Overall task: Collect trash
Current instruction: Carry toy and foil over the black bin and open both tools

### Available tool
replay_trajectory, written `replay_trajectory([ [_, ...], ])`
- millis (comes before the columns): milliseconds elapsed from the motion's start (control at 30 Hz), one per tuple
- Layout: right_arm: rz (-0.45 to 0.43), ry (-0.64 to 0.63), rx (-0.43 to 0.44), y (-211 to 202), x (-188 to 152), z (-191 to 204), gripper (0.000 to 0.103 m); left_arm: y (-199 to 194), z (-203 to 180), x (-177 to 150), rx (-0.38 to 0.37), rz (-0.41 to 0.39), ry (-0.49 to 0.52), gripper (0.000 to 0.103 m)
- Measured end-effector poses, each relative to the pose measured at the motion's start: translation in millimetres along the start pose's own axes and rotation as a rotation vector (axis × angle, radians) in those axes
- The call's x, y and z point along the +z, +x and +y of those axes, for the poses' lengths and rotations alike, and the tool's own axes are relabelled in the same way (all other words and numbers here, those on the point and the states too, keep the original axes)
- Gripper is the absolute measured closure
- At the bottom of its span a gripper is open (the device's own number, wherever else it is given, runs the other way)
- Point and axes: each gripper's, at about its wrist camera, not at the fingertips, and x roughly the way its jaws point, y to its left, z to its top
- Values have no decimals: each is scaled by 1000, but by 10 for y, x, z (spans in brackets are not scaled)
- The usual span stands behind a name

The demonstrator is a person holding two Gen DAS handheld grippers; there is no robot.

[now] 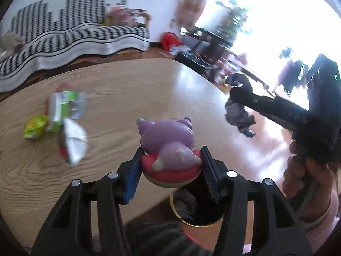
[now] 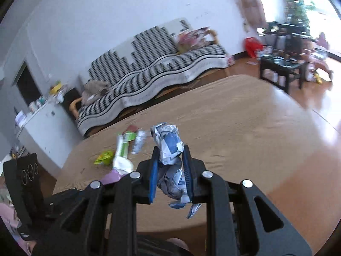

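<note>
Item 1, your left hand-held gripper: clenched on a purple-and-red toy figure, pads pressing its two flanks. The figure sits upright between the jaws, its rounded base down and its eared head pointing away from you along the fingers. Directly beneath it, at the near edge of the desk, stands the yellow-rimmed bin, mouth upward, dark contents visible. This load hangs almost straight over that opening.

Item 2, your right hand-held gripper: clenched on a crumpled blue-and-white paper wad. The wad's long axis runs along the fingers; its bulk sticks out past the fingertips away from you, and a ragged tail hangs below the jaws. Seen from the left wrist camera, this hand-held gripper is out to the right of the bin and beyond it, over the bare floor rather than the desk.

Item 3, remaining trash, all left of the bin and further onto the desk: a yellow-green wrapper, a green-and-white packet, a white folded wrapper. The packet's long axis runs roughly away from you. They lie in a loose cluster, touching or nearly so.

Judgement: your left hand is nearer the bin and needs only to release; your right must first come in toward the rim.
</note>
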Motion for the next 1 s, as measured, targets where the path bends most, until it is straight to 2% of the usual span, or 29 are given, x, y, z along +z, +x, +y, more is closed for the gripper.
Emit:
replay_trajectory([
  [100, 23, 29, -64, -232, -169, -419, 81, 158, -311, -90, -40, 42, 19, 50],
  [167, 66, 50, -105, -282, -352, -695, 81, 347, -577, -230, -76, 102, 47, 50],
  [267, 190, 133, -145, -207, -814, -1186, 81, 716, -886, -527, -128, 219, 88, 50],
  [333, 265, 178, -158, -120, -1109, -1394, 81, 1019, -980, -806, -166, 317, 79, 50],
  [400, 336, 236, -171, -30, -1435, -1606, 81, 1242, -1031, -1016, -171, 374, 76, 51],
  [467, 361, 276, -178, 12, -1586, -1732, 81, 1412, -1073, -1170, -152, 414, 93, 53],
  [600, 365, 305, -193, 44, -1653, -1879, 81, 1430, -1079, -1168, -166, 401, 92, 54],
  [867, 362, 332, -189, 157, -1614, -1870, 82, 1486, -1042, -1195, -204, 413, 55, 53],
  [900, 365, 352, -181, 166, -1611, -1884, 81, 1490, -1042, -1188, -206, 412, 56, 48],
  [933, 367, 379, -167, 167, -1608, -1907, 81, 1485, -1042, -1184, -203, 412, 54, 31],
  [967, 367, 396, -163, 169, -1597, -1909, 67, 1468, -1042, -1183, -204, 411, 47, 20],
  [1000, 361, 418, -165, 149, -1581, -1939, 35, 1438, -1024, -1166, -201, 397, 40, 6],
])
